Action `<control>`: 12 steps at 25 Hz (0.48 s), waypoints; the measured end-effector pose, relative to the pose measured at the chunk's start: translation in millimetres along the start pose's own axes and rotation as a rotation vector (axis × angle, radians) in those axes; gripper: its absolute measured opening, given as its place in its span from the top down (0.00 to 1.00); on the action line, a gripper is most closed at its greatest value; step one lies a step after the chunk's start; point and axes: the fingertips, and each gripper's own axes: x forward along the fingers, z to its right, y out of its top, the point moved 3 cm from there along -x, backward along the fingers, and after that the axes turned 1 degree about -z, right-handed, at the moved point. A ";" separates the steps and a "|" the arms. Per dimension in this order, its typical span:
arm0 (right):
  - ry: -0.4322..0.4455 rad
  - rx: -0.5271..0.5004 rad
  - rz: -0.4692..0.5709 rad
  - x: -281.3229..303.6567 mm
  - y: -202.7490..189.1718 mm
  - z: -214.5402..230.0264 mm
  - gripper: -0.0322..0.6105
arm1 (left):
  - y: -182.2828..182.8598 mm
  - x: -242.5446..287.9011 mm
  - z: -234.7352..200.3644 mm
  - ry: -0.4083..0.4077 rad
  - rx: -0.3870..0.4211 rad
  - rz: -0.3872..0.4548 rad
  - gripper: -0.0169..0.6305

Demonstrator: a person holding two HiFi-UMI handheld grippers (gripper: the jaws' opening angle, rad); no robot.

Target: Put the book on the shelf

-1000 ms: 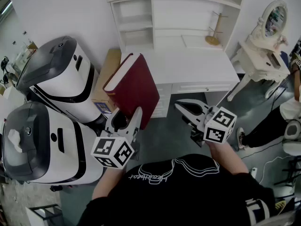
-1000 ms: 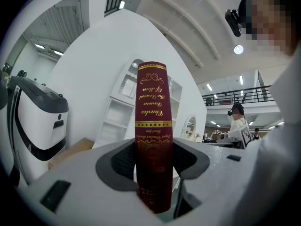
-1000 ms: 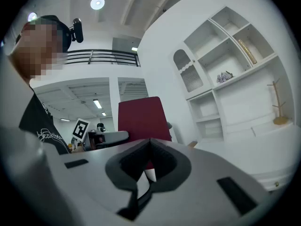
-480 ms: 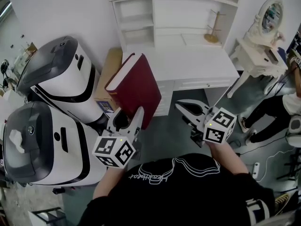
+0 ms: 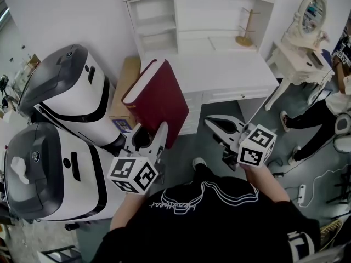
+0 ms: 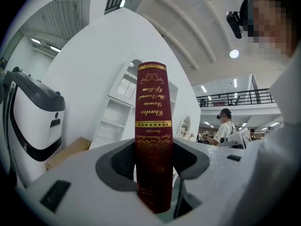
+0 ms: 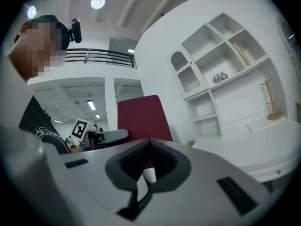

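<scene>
The person in the black shirt (image 5: 203, 212) stands in front of a white desk (image 5: 219, 75) with a gripper in each hand; the left gripper (image 5: 149, 138) has its jaws clamped on the lower end of a thick dark-red book (image 5: 159, 100), a pad pressed to each cover, so the jaws stand fairly wide apart around it; in the left gripper view the spine faces the camera and rises straight up between the jaws, its gold lettering upside down. From the head view the book is in the air, tilted, its top leaning toward the desk's left front corner - not on the shelf (image 5: 159, 21), which is part of the white unit at the back of the desk and lies well apart from it. The right gripper (image 5: 216, 126) is off to the book's right, not touching it; its jaws are pressed together with nothing between them, and past them the right gripper view shows the book's plain red cover. To the left stand 2 big white-and-grey machines (image 5: 71, 92), 1 behind the other, with a cardboard box (image 5: 129, 81) wedged between the rear machine and the desk; a small wooden stand (image 5: 244, 37) sits on the desk by the shelf unit; a white vanity table with an oval mirror (image 5: 304, 48) is at the right, and beside it another person's legs (image 5: 312, 125) - the rest of them out of frame.
</scene>
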 end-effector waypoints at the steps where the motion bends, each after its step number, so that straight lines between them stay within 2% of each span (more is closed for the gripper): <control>1: 0.000 0.001 0.005 1.4 -0.1 2.4 0.94 | -0.5 2.6 -1.8 -0.001 0.000 -0.001 0.66; 12: 0.002 0.023 0.027 27.9 3.4 61.1 0.94 | -4.8 58.2 -28.2 0.012 -0.004 -0.010 0.66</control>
